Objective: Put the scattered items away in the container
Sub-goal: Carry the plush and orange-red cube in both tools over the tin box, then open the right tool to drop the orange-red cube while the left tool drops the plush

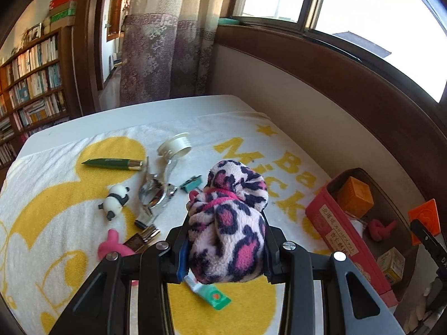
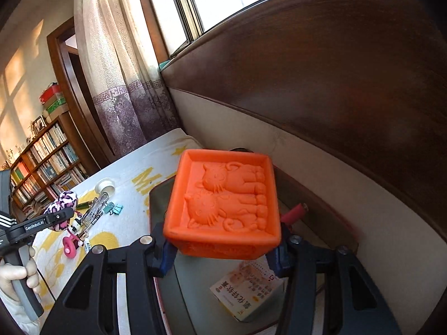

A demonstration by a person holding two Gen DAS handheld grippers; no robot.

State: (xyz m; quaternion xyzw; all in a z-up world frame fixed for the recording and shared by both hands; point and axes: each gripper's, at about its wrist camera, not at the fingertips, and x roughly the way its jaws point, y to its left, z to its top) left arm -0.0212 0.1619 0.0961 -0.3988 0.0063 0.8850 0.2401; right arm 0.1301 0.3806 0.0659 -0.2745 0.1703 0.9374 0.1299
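Observation:
My left gripper (image 1: pixel 226 240) is shut on a pink leopard-print fleece pouch (image 1: pixel 229 217), held above the towel; the pouch also shows in the right wrist view (image 2: pixel 62 203). My right gripper (image 2: pixel 223 254) is shut on an orange cat-relief block (image 2: pixel 223 201), held over the red open container (image 1: pixel 335 223), whose inside shows in the right wrist view (image 2: pixel 195 287). In the container lie an orange cube (image 1: pixel 354 198), a pink toy (image 1: pixel 380 230) and a small carton (image 2: pixel 248 290). Scattered on the towel: a green tube (image 1: pixel 111 163), a panda figure (image 1: pixel 116 201), a metal clip (image 1: pixel 156 192), a tape roll (image 1: pixel 174 146).
A yellow-and-white towel (image 1: pixel 56 195) covers the table. A teal binder clip (image 1: pixel 191 184), a pink toy (image 1: pixel 111 247), a brown lipstick (image 1: pixel 142 240) and a green-capped tube (image 1: pixel 212 296) lie on it. A wall and wooden sill (image 1: pixel 335 89) run along the right. Bookshelves (image 1: pixel 30 83) stand at far left.

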